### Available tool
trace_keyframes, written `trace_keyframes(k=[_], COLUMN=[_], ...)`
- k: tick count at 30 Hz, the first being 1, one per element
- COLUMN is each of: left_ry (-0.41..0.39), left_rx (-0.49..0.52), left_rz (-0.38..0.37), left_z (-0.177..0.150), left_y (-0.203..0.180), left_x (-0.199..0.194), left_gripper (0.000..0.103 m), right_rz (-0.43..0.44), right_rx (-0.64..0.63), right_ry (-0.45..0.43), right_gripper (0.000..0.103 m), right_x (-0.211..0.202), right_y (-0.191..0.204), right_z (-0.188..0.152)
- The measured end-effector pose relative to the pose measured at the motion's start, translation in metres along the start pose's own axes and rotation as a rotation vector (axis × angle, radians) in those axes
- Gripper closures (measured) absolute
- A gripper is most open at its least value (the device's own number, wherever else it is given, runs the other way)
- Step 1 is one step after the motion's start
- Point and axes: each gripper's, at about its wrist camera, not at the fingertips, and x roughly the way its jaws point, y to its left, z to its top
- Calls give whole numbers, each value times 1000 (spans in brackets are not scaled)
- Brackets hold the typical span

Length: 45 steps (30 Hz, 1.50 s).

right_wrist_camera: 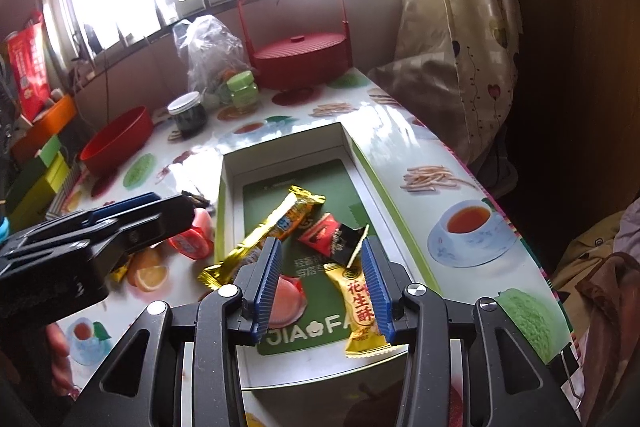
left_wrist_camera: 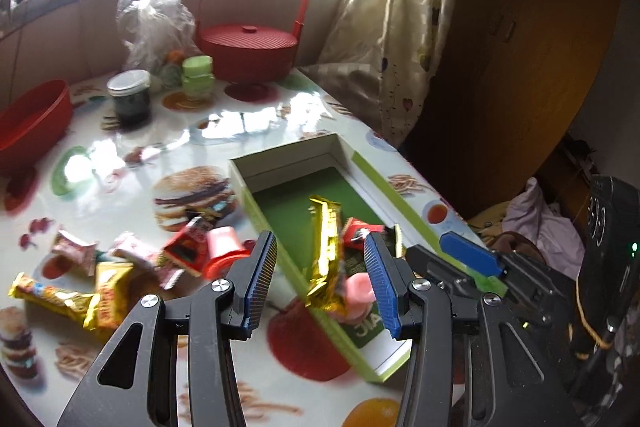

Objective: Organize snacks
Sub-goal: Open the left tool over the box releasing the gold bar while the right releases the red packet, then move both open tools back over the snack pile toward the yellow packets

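A green-lined open box (left_wrist_camera: 292,193) (right_wrist_camera: 288,151) lies on the table. In it lie a long gold bar (left_wrist_camera: 325,255) (right_wrist_camera: 266,239), a red-black packet (right_wrist_camera: 332,237), a small gold packet (right_wrist_camera: 362,307) and a pink jelly cup (right_wrist_camera: 290,295) (left_wrist_camera: 358,293). My left gripper (left_wrist_camera: 318,279) is open over the box's near-left wall. My right gripper (right_wrist_camera: 322,285) is open and empty above the box. It also shows in the left wrist view (left_wrist_camera: 472,255). Several loose snacks (left_wrist_camera: 112,267) and a pink cup (left_wrist_camera: 224,251) lie left of the box.
A red bowl (left_wrist_camera: 28,123) (right_wrist_camera: 116,139), a dark jar (left_wrist_camera: 130,99) (right_wrist_camera: 187,115), green tubs (left_wrist_camera: 197,75), a plastic bag (left_wrist_camera: 154,19) and a red lidded basket (left_wrist_camera: 250,51) (right_wrist_camera: 304,61) stand at the back. The table edge (left_wrist_camera: 404,155) runs along the right, by a curtain (left_wrist_camera: 400,27).
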Motion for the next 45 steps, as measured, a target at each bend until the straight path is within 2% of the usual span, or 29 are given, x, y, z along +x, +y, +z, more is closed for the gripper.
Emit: trace_keyframes(k=[14, 33, 45], left_ry=[-61, -64, -43], left_rx=[-38, -71, -175], left_rz=[101, 193, 239], left_z=[-15, -29, -40], left_y=[41, 77, 123], left_x=[-36, -45, -48], left_gripper=[56, 56, 56], right_rz=[106, 209, 249], right_rx=[-59, -158, -199], right_ry=[-36, -47, -1], right_gripper=[61, 59, 58], right_x=[4, 20, 45], right_y=[38, 82, 113], right_z=[3, 12, 14])
